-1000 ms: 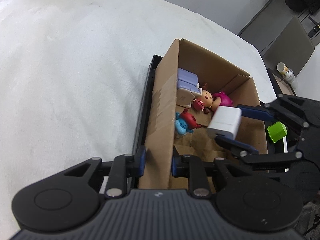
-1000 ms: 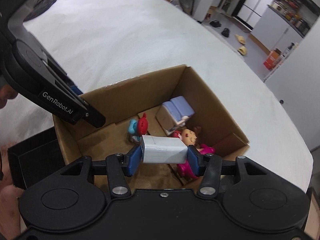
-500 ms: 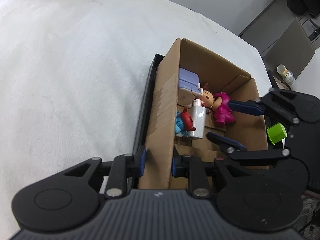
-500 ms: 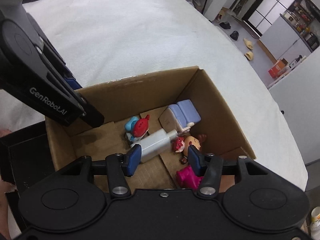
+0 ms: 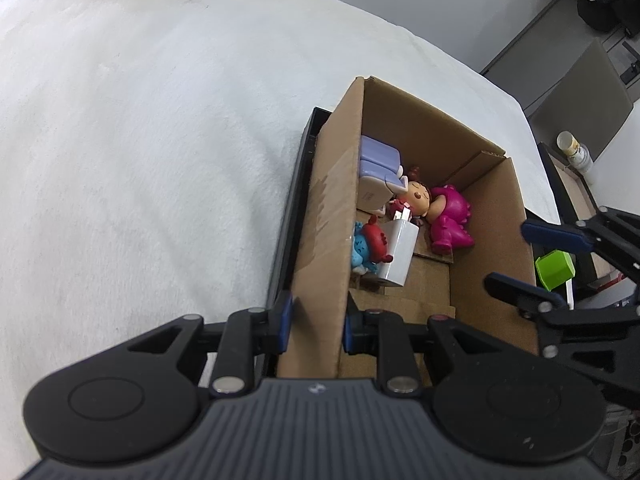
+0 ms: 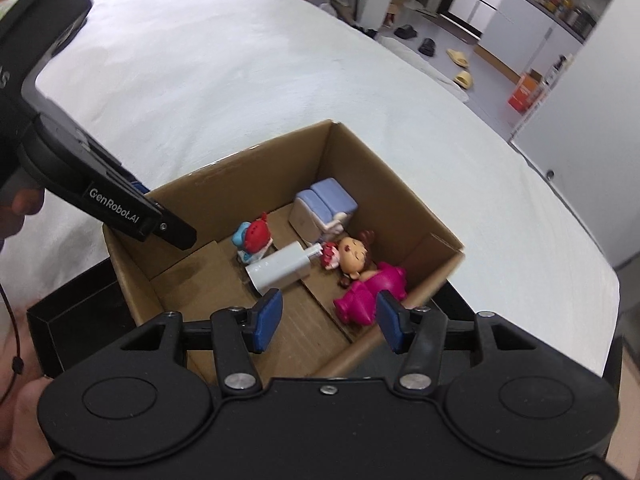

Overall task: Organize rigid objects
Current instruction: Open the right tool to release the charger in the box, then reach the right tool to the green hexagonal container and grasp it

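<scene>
— Nearest the left wrist camera, what is the left gripper doing?

— It is pinching the near wall of the cardboard box, one finger outside, one inside, closed down on the cardboard.

— And the right gripper?

— It is hanging above the box's near edge, jaws spread wide and holding nothing.

— Where is the white charger lying?

— Just beyond, on the box floor, long axis running away toward the doll, prongs touching her, blue figure beside it, the right gripper nearer.
</scene>
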